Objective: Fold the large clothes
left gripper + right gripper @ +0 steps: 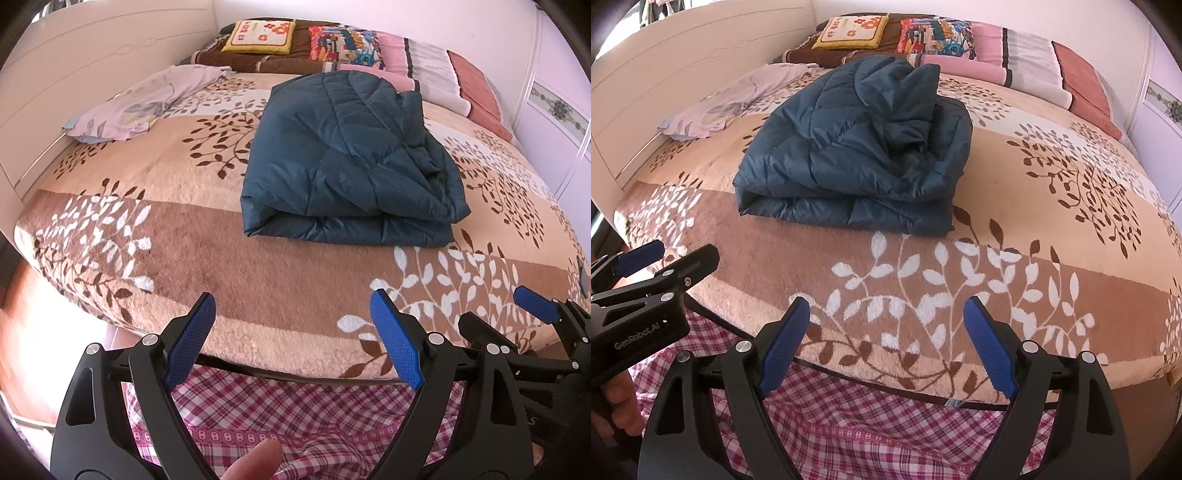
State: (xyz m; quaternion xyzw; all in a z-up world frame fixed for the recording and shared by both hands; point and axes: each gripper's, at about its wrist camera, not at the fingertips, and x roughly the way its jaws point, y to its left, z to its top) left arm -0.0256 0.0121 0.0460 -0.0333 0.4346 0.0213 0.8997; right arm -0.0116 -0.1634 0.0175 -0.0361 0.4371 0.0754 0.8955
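A dark teal quilted jacket [343, 162] lies folded into a thick bundle on the bed; it also shows in the right wrist view [857, 155]. Its upper layer is rumpled on the right side. My left gripper [291, 332] is open and empty, held over the bed's near edge, well short of the jacket. My right gripper [886, 332] is open and empty too, also at the near edge. Each gripper shows in the other's view: the right one at the far right [517, 317], the left one at the far left [665, 262].
The bed has a brown and beige leaf-patterned blanket [184, 236] over a pink checked sheet [295, 413]. A pale floral cloth [147, 103] lies at the back left. Several pillows [332, 44] line the far end. A white bed board [74, 74] runs along the left, a wardrobe [554, 110] on the right.
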